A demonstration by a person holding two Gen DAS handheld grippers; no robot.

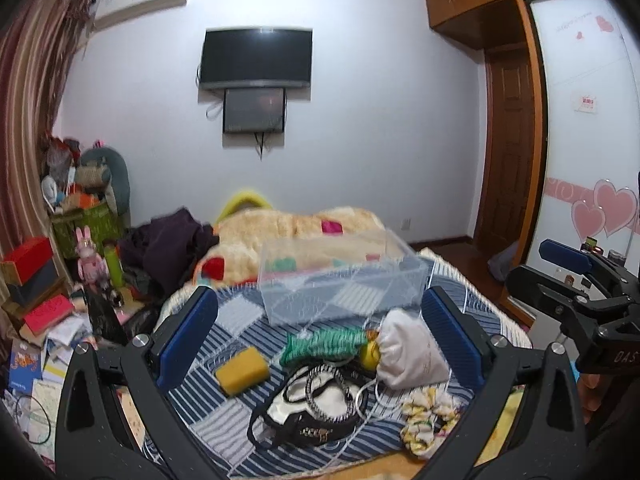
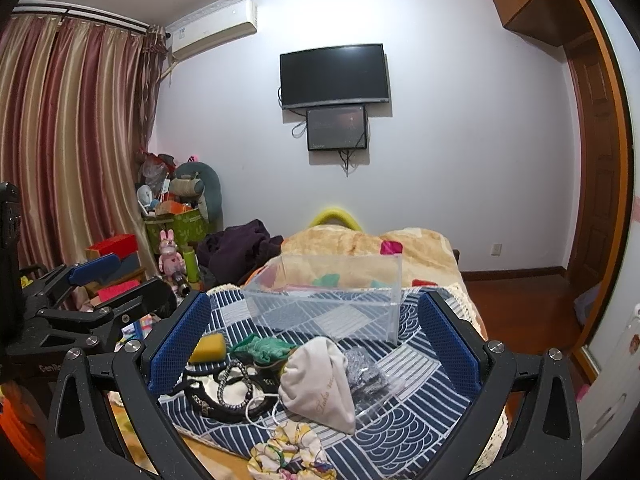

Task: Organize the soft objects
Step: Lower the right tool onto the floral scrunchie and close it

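The left tongs (image 1: 320,344) are wide open and hold nothing. Between their 2 blue pads (image 1: 184,340), going left to right, lie a yellow foam sponge block (image 1: 242,370), a green knitted cloth bundle (image 1: 320,344) and a white drawstring cloth pouch (image 1: 408,352). Below the bundle sits a black and white fabric mask with a beaded band (image 1: 312,408). A yellow flowery cloth scrunchie (image 1: 428,416) lies under the pouch. Past the tongs stands a clear plastic box (image 1: 336,276) on the blue striped quilt (image 1: 240,320).

The right tongs (image 2: 314,344) are wide open too, empty, with the same pouch (image 2: 320,384) between their pads (image 2: 176,344).
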